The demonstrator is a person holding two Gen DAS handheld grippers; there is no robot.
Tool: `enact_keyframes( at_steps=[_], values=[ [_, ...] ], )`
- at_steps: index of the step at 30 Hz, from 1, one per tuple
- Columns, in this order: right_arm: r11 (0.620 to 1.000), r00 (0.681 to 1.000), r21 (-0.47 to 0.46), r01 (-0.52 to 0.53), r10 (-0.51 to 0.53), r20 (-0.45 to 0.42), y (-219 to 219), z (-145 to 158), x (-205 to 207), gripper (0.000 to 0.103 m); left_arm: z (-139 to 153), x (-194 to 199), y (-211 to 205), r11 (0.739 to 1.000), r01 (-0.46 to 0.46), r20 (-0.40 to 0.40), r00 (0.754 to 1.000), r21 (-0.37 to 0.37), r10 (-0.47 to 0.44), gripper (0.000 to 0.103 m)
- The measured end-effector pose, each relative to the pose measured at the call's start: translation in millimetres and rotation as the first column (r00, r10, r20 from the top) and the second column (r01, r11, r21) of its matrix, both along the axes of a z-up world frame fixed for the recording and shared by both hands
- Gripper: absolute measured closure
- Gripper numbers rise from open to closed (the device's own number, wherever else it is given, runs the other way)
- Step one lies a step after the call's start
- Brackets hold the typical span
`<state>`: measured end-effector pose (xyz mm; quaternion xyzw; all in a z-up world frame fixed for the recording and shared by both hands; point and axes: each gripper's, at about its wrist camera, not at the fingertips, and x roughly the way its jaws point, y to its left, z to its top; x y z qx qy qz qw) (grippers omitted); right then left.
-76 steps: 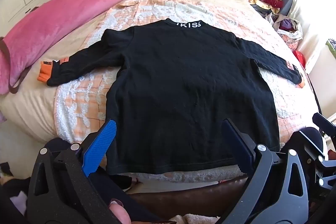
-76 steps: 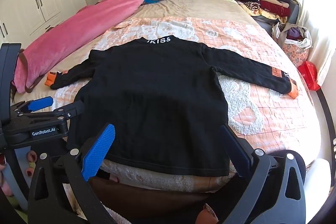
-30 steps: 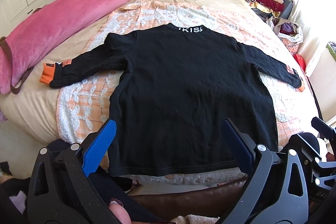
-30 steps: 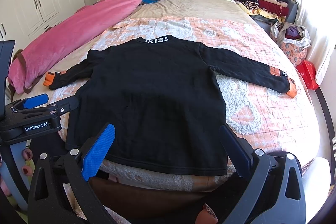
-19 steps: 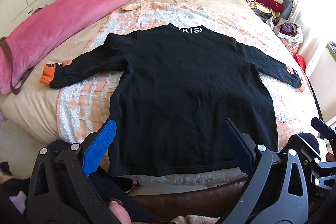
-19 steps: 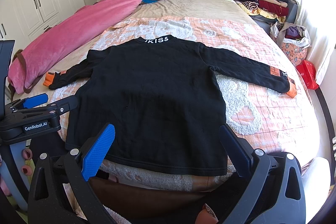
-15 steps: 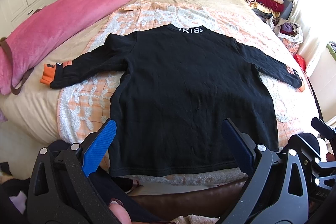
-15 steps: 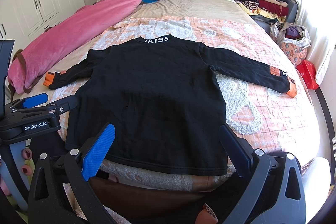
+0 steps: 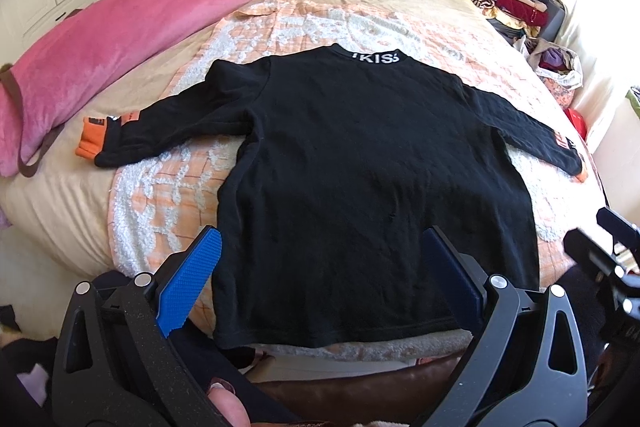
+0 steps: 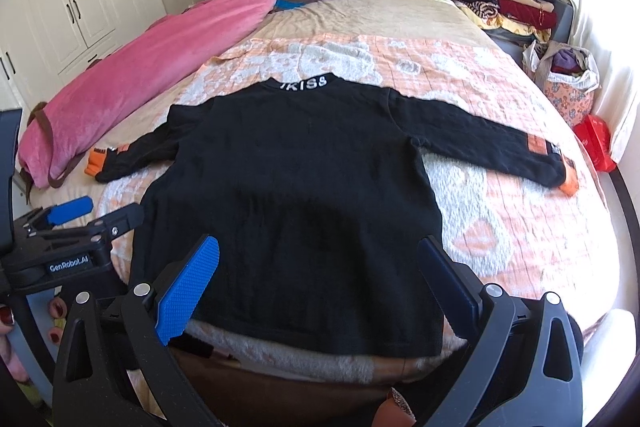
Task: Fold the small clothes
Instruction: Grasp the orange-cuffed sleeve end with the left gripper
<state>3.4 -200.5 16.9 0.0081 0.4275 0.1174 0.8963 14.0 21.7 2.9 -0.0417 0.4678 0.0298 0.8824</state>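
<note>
Nothing has shifted; both claws still hover at the bed's (image 9: 60,195) foot.
Left claw (image 9: 320,279) and right claw (image 10: 320,279) gape wide, empty, over the flat black top (image 10: 296,195).

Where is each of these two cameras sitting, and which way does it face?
Left wrist: on the left tool, facing up the bed over the black long-sleeved top; a thumb shows below.
Right wrist: on the right tool, same direction, left tool at its left edge.
Both share the top and the pink rolled blanket.
</note>
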Motion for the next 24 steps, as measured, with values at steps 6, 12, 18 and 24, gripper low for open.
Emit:
enact_keyframes(
  at_steps=[6, 12, 18, 24],
  values=[
    [0.999, 0.999, -0.033, -0.014, 0.015, 0.039, 9.9, 0.0, 29.1, 0.004, -8.8, 14.9, 32.3, 0.998, -0.058, -0.001, 0.998, 0.002, 0.058, 0.009],
    [0.998, 0.997, -0.052, -0.048, 0.051, 0.063, 21.9, -3.9, 63.4, 0.004, -14.3, 33.8, 94.2, 0.982, -0.186, 0.011, 0.983, 0.011, 0.186, 0.009],
    [0.996, 0.995, -0.055, -0.068, 0.072, 0.062, 37.5, -10.9, 108.3, 0.004, -21.7, 56.8, 181.3, 0.929, -0.367, 0.032, 0.93, 0.058, 0.365, 0.009],
    [0.995, 0.994, -0.084, -0.051, 0.059, 0.093, 48.1, -16.0, 149.3, 0.004, -36.0, 87.8, 267.6, 0.858, -0.504, 0.033, 0.863, 0.101, 0.504, 0.009]
  ],
)
